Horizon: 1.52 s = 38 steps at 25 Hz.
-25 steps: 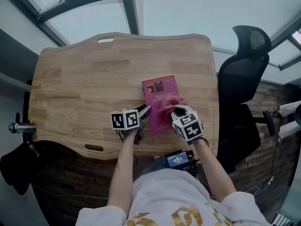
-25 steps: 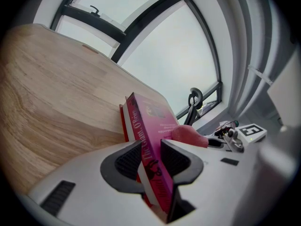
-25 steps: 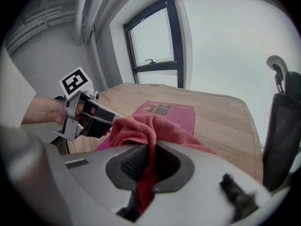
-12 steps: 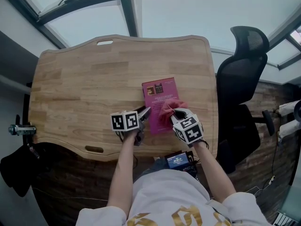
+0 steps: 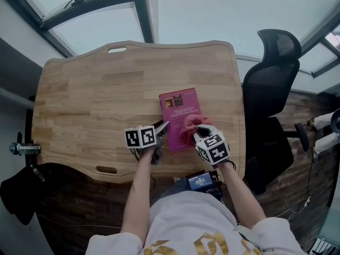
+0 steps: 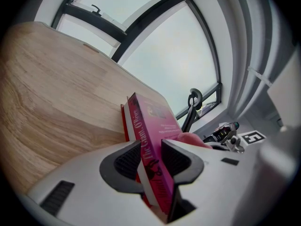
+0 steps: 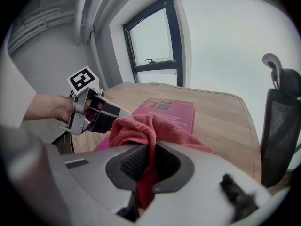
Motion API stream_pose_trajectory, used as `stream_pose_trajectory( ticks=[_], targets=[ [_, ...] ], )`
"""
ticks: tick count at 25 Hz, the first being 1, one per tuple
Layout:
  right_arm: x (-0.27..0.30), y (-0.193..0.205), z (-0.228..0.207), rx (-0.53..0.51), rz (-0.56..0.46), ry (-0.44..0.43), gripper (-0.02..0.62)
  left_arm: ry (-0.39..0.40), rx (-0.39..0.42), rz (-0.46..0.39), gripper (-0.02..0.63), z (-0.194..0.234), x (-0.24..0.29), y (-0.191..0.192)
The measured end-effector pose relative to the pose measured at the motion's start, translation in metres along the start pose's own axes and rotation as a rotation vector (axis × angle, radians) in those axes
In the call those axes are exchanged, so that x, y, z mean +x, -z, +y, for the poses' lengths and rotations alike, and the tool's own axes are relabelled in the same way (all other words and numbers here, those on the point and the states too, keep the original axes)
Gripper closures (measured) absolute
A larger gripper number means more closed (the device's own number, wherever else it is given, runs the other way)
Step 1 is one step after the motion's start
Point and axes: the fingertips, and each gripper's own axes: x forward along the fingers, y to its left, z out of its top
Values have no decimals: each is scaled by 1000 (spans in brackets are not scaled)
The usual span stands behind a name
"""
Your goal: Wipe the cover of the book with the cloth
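Both grippers are loaded. Your left gripper (image 6: 151, 160) is clamped on the spine edge of the pink book (image 5: 180, 106), which lies on the wooden table (image 5: 90, 89). Your right gripper (image 7: 149, 166) pinches the red cloth (image 7: 141, 126), bunched on the cover's near half. Only a thin fold sits between the right jaws, so a hard drag could pull the cloth free. A strong sideways stroke could twist the book out of the left jaws.

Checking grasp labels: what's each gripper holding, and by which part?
The left gripper is shut on the book at its spine edge. The right gripper is shut on a bunched fold of the cloth.
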Motion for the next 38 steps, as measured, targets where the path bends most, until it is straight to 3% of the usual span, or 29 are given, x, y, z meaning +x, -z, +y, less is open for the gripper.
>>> stream_pose_trajectory(
  ticks=[28,38],
  targets=[
    [-12,15,4,31,3,-5,555,12,-11,43,483,-1,1,1],
    [-18,21,5,78,5,-13,554,-7,20,42,486,-3,0,0]
  ],
)
